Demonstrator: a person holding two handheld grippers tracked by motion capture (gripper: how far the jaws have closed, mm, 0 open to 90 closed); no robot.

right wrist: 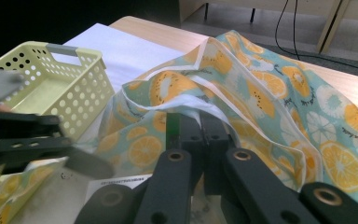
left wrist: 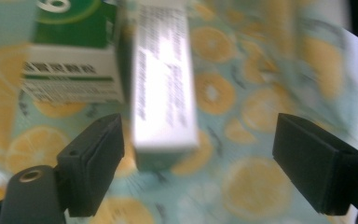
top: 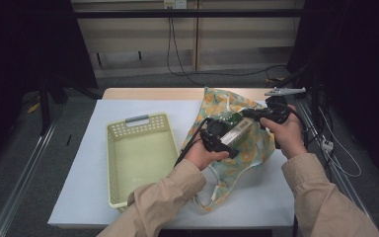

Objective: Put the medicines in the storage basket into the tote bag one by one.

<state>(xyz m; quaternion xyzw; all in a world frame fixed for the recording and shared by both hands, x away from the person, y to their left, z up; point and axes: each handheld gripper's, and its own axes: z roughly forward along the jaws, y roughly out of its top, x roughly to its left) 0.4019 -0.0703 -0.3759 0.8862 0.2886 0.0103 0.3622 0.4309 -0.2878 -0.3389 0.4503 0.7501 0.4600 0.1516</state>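
Observation:
A cloth bag [top: 225,102] printed with orange slices lies on the white-covered table. My right gripper [top: 244,114] is shut on the bag's white-hemmed rim [right wrist: 191,105], its jaws pressed together [right wrist: 198,123]. My left gripper [top: 229,139] hovers at the bag's mouth with its jaws wide open [left wrist: 205,161]. A long white box [left wrist: 165,88] lies on the fabric between and just ahead of them, and neither pad touches it. Beside it is a green-and-white box [left wrist: 70,56]. The white box [top: 238,132] sits over the bag in the high view.
A pale yellow perforated basket [top: 112,163] with a grey handle stands empty left of the bag; its wall [right wrist: 74,93] is in the right gripper view. The bag's cord trails toward the table's front edge [top: 212,197]. Cables run over the floor behind.

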